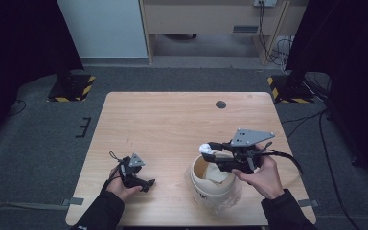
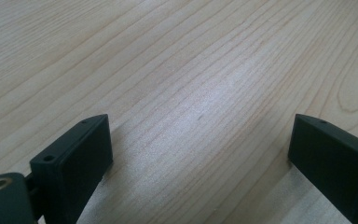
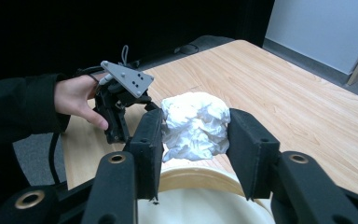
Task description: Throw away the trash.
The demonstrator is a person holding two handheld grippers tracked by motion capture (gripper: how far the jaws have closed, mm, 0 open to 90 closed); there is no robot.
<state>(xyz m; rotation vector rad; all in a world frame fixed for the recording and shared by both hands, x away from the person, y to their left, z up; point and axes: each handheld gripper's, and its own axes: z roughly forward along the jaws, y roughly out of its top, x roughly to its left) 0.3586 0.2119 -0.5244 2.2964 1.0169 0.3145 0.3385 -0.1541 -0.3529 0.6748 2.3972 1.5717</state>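
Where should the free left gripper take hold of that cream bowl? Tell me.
Grip the bowl at its near-left rim, coming from above with one jaw inside and one outside. The wall is thin and the mouth open; the right gripper, holding crumpled paper, occupies the far side.

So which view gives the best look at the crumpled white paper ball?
The right gripper view: the crumpled white paper ball sits close up, pinched between the right gripper's black jaws above the round cream bin. The high view shows it as a small white blob. The left gripper view faces the wooden table.
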